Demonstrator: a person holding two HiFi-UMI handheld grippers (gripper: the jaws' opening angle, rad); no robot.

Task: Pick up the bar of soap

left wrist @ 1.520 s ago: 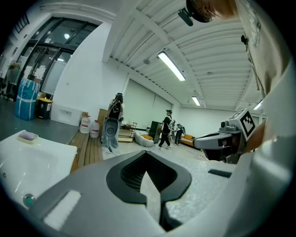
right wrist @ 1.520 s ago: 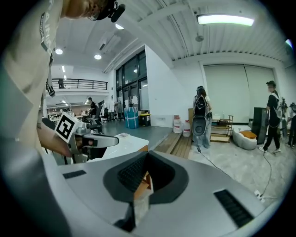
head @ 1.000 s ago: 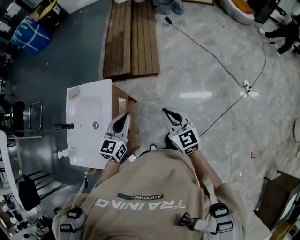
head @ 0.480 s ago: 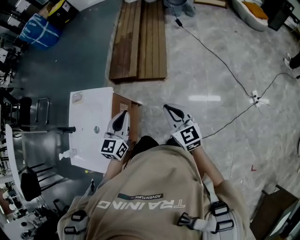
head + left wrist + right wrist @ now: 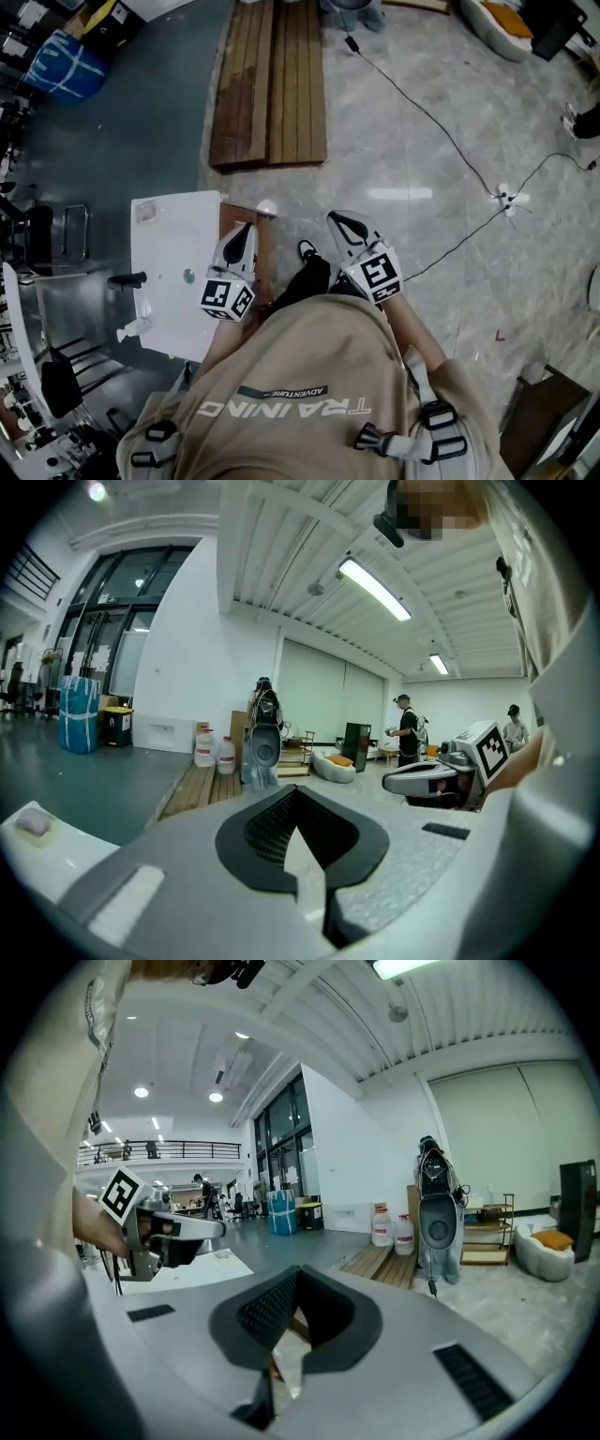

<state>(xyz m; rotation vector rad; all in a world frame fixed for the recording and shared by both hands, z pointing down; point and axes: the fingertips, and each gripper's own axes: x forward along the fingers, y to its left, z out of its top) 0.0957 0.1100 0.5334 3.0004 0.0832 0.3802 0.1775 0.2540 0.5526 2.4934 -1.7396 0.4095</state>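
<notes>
You are standing on a grey marble floor (image 5: 422, 141) with a slatted wooden platform (image 5: 272, 84) lying ahead of you and a black cable (image 5: 427, 117) trailing across the stone to your right. At your left a white washbasin (image 5: 173, 314) sits on a wooden stand, with its black tap (image 5: 127, 278) on the side away from you.

Your left hand-held gripper (image 5: 247, 231) is over the basin's near edge. Its jaws are pressed together at the tips, with nothing between them. Your right hand-held gripper (image 5: 337, 223) is out over the bare floor, well apart from the basin. Its jaws are fully closed too, and empty.

The bar of soap (image 5: 146, 212) lies on the basin's far corner, pale pink against the white. It shows low at the left edge of the left gripper view, and neither hand-held gripper touches it.
</notes>
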